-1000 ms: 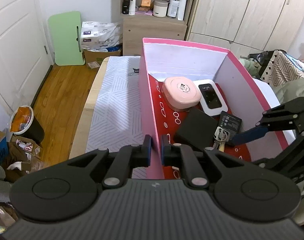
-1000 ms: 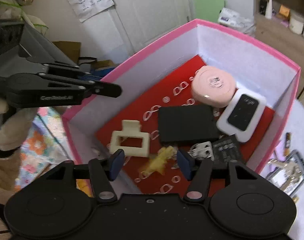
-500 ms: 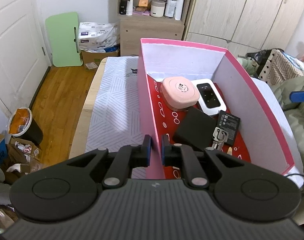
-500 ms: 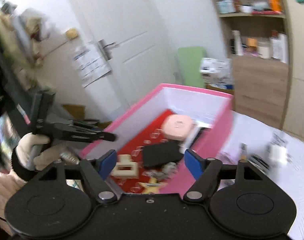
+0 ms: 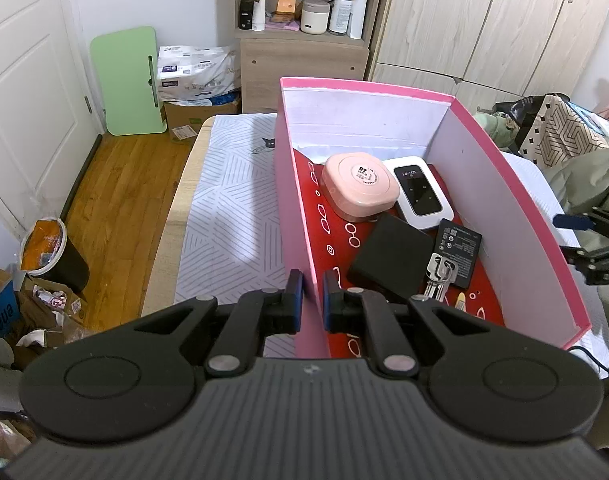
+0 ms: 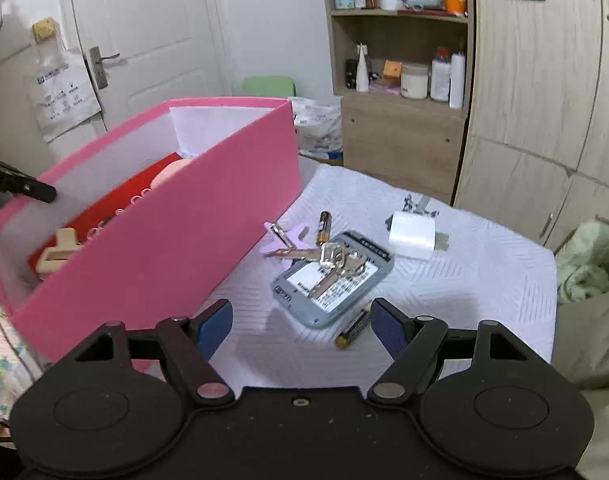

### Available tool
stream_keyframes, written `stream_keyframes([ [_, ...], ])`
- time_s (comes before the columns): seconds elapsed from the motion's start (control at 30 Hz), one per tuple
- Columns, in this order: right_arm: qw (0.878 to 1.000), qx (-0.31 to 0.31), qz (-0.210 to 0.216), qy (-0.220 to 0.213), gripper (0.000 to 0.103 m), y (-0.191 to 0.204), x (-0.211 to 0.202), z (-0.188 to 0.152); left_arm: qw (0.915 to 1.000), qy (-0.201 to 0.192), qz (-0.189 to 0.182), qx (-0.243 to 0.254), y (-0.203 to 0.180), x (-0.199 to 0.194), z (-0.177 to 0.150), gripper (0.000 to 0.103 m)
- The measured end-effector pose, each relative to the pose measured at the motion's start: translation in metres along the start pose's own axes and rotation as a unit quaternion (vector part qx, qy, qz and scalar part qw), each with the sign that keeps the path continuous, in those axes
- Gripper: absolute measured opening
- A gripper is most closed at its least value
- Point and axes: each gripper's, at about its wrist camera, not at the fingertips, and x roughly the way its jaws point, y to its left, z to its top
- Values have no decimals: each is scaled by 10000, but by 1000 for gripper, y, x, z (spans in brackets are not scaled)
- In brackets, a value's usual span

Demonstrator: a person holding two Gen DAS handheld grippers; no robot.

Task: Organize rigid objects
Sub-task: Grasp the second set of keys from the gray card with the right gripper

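The left gripper (image 5: 312,294) is clenched on the near left wall of the pink box (image 5: 292,208), one pad on each face of the wall.

Box contents in the left wrist view, from the centre of the red floor:
- Pink rounded case (image 5: 360,184), at 11 o'clock, near the far wall.
- White pocket router (image 5: 418,192), at 1 o'clock, touching the case.
- Black flat case (image 5: 390,258), at 6 o'clock.
- Bunch of keys (image 5: 438,276), at 5 o'clock, lying against the black flat case and overlapping a black battery pack (image 5: 460,254) at 4 o'clock.

In the right wrist view, a cream hair claw (image 6: 56,252) lies at the near end of the box.

The right gripper (image 6: 300,326) is released, jaws wide with nothing between them, hovering over the white patterned tabletop (image 6: 484,264). On the tabletop, from the grey device (image 6: 332,280):
- A second key bunch (image 6: 332,258) rests on top of it.
- Purple clip (image 6: 284,238), at 10 o'clock.
- One battery (image 6: 324,226), at 12 o'clock.
- White charger (image 6: 412,234), at 2 o'clock.
- Another battery (image 6: 352,330), at 6 o'clock, touching its near edge.
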Motion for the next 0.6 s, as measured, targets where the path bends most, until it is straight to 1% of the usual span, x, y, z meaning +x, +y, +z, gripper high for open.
stream_keyframes([
  [0.07, 9999, 47, -91, -120, 80, -4, 6, 1, 10000, 12, 4, 13, 0, 0, 0, 9],
  [0.17, 9993, 161, -45, -329, 79, -12, 14, 6, 10000, 6, 8, 17, 0, 0, 0, 9],
  [0.2, 9991, 177, -34, -381, 76, -13, 18, 9, 10000, 5, 4, 4, 0, 0, 0, 9],
  [0.23, 9991, 184, -25, -394, 69, -15, 22, 12, 10000, 1, 4, -3, 0, 0, 0, 9],
  [0.3, 9994, 142, -14, -323, 63, -17, 34, 18, 10000, 3, -2, 1, 0, 0, 0, 9],
  [0.4, 9992, 281, 3, -278, 63, -23, 52, 24, 10000, 6, -5, -2, 0, 0, 0, 9],
  [0.47, 9996, 256, -51, -131, 62, -23, 62, 25, 10000, 3, -7, 5, 0, 0, 0, 9],
  [0.5, 9997, 221, -103, -81, 56, -22, 66, 24, 10000, 1, -2, 8, 0, 0, 0, 9],
  [0.53, 9998, 171, -130, -38, 47, -21, 69, 22, 10000, 0, -2, 10, 0, 0, 0, 9],
  [0.57, 9997, 77, -218, -42, 41, -18, 70, 20, 10000, -1, -7, 7, 1, 0, 0, 9],
  [0.6, 9995, -29, -313, -61, 22, -16, 69, 18, 10000, 2, -6, 0, 1, 0, 0, 9],
])
